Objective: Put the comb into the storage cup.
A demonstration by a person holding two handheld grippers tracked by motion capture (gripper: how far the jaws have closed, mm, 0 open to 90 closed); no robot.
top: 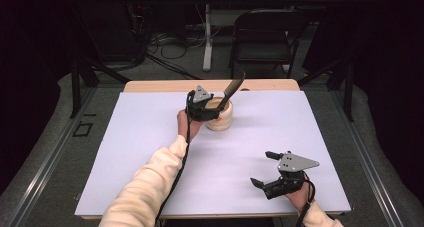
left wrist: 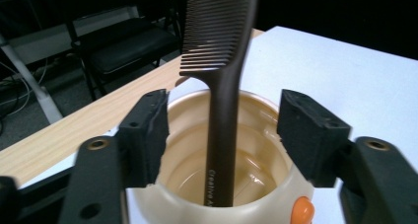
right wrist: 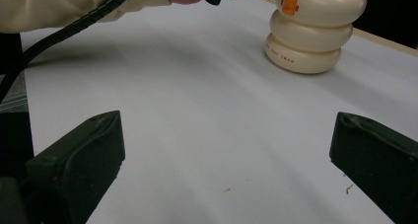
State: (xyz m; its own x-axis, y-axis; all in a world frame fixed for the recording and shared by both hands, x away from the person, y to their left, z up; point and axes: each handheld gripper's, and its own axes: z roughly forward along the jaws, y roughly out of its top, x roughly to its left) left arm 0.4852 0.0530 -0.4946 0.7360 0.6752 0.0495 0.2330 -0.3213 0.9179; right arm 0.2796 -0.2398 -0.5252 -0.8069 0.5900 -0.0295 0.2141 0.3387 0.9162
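Observation:
A cream, ring-shaped cup [top: 220, 118] with an orange duck beak stands at the far middle of the white sheet. A dark brown comb [top: 231, 89] leans in it, handle down and teeth up. My left gripper [top: 209, 109] hovers at the cup's rim. In the left gripper view its jaws stand open on either side of the comb [left wrist: 219, 46] above the cup [left wrist: 187, 150], and the pads [left wrist: 148, 130] do not touch the handle. My right gripper [top: 261, 168] rests open and holds nothing near the front right. Its jaws [right wrist: 226, 160] face the cup [right wrist: 308, 41] from afar.
The white sheet [top: 150, 152] covers most of the wooden table [top: 160, 86]. A black folding chair [top: 262, 37] and floor cables [top: 170, 44] lie beyond the far edge. The left arm's cream sleeve [top: 145, 187] and cable cross the sheet's front left.

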